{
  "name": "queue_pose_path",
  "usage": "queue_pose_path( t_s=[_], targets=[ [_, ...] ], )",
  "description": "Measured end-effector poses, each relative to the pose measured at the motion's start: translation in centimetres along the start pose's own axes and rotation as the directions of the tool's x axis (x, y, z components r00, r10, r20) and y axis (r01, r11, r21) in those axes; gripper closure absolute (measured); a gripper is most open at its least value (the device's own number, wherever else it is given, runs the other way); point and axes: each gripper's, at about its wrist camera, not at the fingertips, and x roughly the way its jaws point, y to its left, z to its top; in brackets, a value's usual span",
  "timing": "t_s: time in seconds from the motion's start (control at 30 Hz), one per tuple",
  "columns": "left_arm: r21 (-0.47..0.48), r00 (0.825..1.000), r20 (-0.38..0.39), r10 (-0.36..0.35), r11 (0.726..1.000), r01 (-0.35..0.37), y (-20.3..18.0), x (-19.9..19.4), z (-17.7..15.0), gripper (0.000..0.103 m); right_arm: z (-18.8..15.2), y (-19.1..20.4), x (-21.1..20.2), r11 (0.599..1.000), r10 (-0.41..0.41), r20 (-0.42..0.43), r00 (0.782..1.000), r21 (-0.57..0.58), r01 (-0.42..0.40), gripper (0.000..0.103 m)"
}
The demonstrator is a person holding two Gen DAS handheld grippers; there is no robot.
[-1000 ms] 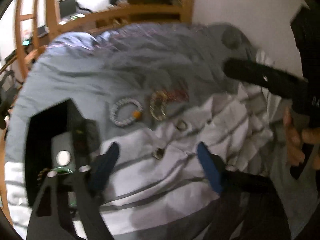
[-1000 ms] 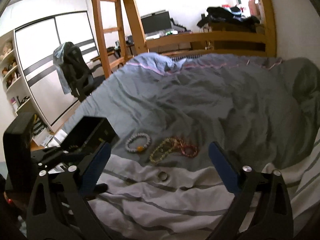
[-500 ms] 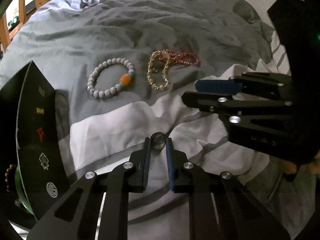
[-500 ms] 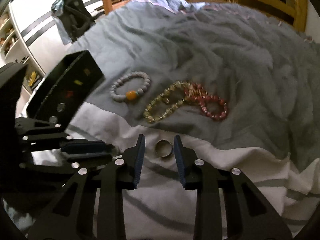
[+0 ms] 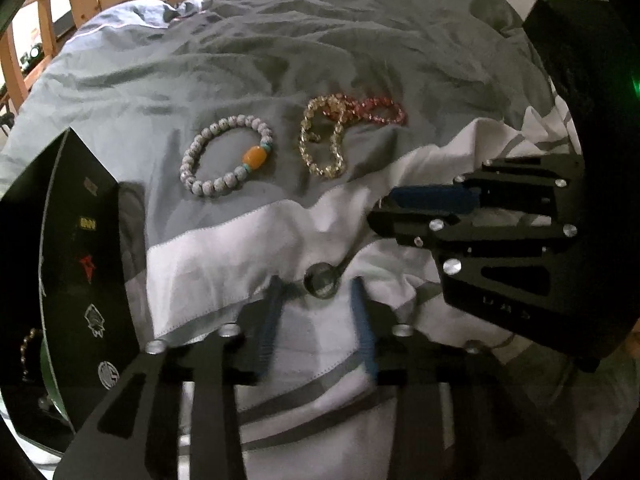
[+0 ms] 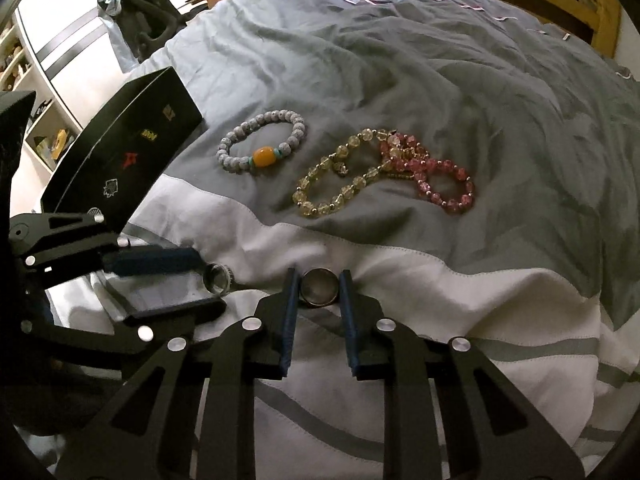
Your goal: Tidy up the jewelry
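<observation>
Comparing with half a second back, I log these items. Left gripper [image 5: 318, 294]: jaws have just been opening, now standing clear on both sides of a steel ring [image 5: 321, 280] on the white sheet [image 5: 224, 252]; earlier they were nearly pinched around it. Right gripper [image 6: 318, 286]: jaws have just been closing, pads now touching a second ring [image 6: 319, 287]; earlier a gap showed. Grey bead bracelet [image 6: 262, 143], yellow bracelet [image 6: 338, 178] and pink bracelet [image 6: 438, 180]: unmoved on the grey duvet [image 6: 400, 80]. Black box [image 6: 120, 156]: unmoved, far left.
</observation>
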Motion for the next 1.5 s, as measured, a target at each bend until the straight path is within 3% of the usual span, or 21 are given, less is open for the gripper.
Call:
queue_pose_path(
  t_s=[0.03,0.17,0.3,0.37,0.4,0.5,0.7,0.83,1.5],
  targets=[
    [-0.007,1.0,0.007,0.001,1.0,-0.001,0.2,-0.1,0.1,0.047,0.0,0.0,0.0,1.0,0.0,0.0,1.0,0.003,0.0,0.082],
    [-0.015,1.0,-0.006,0.0,1.0,0.0,0.2,0.8,0.6,0.047,0.1,-0.3,0.1,1.0,0.009,0.001,1.0,0.023,-0.009,0.082],
    [-0.028,1.0,-0.024,0.007,1.0,-0.008,0.8,1.5,0.8,0.065,0.1,-0.3,0.2,1.0,0.008,0.005,1.0,0.02,-0.009,0.082],
    [-0.064,1.0,-0.025,-0.001,0.998,-0.001,1.6,1.4,0.9,0.082,0.1,-0.4,0.2,1.0,0.009,0.01,1.0,0.02,-0.009,0.082],
    [-0.09,1.0,-0.03,-0.002,0.996,-0.001,2.2,1.4,1.0,0.085,0.1,-0.4,0.1,1.0,0.008,0.012,1.0,0.019,-0.009,0.082],
    [-0.141,0.999,-0.026,-0.037,0.989,0.033,3.4,1.2,1.1,0.085,0.1,-0.3,0.0,1.0,0.006,0.022,1.0,0.017,-0.006,0.082],
    [-0.082,0.999,0.048,0.021,0.996,-0.017,2.2,-1.1,1.2,0.086,0.5,-0.6,-1.6,0.999,0.004,0.102,0.995,0.031,-0.007,0.082],
    [-0.08,0.996,0.092,0.011,0.997,-0.004,2.2,-2.2,1.6,0.086,0.8,-0.6,-2.7,0.999,0.004,0.153,0.988,0.038,-0.01,0.082],
    [-0.13,0.982,0.182,0.05,0.991,-0.026,3.0,-7.2,0.6,0.085,0.3,0.8,-5.3,1.0,-0.004,0.196,0.981,0.013,0.001,0.082]
  ],
)
